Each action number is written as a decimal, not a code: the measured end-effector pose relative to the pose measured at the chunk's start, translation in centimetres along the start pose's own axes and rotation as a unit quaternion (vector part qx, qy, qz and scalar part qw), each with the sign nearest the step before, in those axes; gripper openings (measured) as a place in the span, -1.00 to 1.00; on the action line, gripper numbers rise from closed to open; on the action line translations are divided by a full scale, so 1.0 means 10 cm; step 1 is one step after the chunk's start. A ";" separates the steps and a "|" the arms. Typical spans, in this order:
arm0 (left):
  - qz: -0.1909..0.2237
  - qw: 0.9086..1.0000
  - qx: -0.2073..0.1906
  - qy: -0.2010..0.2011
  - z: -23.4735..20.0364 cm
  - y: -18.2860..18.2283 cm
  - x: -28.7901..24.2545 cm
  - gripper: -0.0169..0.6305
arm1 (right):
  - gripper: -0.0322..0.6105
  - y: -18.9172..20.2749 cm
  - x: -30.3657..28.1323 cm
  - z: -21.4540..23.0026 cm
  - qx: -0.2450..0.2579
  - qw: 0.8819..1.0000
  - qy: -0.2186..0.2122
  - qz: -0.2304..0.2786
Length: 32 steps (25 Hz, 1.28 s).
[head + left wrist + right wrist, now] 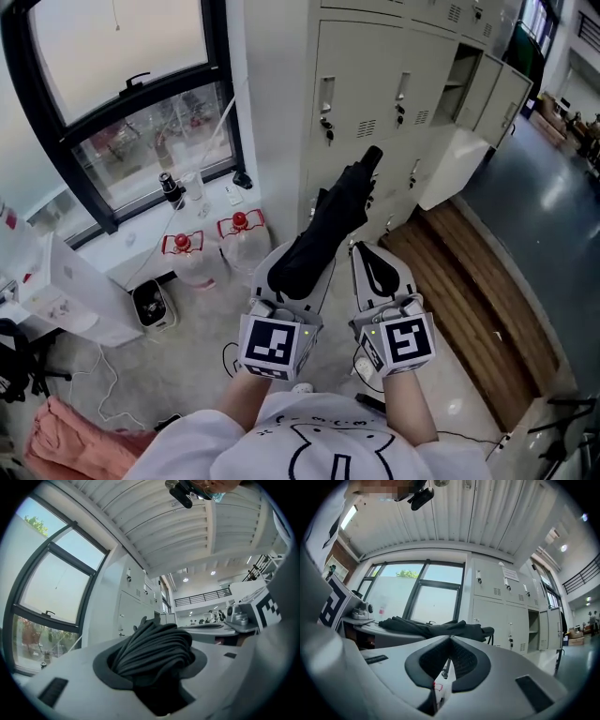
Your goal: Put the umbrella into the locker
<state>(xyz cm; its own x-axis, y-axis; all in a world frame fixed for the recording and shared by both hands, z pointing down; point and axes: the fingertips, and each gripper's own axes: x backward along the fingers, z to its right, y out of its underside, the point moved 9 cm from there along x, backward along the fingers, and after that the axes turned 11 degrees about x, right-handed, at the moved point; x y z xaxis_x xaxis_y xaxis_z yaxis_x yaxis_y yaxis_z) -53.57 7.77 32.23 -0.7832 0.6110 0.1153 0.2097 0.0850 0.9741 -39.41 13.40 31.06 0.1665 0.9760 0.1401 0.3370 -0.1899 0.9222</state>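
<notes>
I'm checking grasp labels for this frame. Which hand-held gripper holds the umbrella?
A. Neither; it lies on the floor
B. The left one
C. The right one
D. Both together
B: the folded black umbrella is clamped in the left hand-held gripper, its free end pointing toward the lockers, while the right hand-held gripper has its jaws together on nothing.

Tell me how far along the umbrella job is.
Done: the umbrella is picked up, clamped in the left gripper. In hand: it is held in the air, pointing at the lockers. Left: getting it inside; one locker stands open, off to the right. The right gripper is shut and empty.
</notes>
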 end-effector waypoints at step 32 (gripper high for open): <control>0.001 1.000 0.030 -0.002 1.89 0.55 -2.77 -0.23 | -0.82 1.19 0.56 3.08 -0.026 0.998 0.033 -0.045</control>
<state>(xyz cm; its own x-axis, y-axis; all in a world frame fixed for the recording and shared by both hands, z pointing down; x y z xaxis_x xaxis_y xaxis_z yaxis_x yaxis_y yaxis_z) -19.60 6.20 30.75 -0.7801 0.6147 0.1166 0.2460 0.1300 0.9605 -5.90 13.34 31.73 0.0756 0.9942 0.0769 0.2991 -0.0962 0.9494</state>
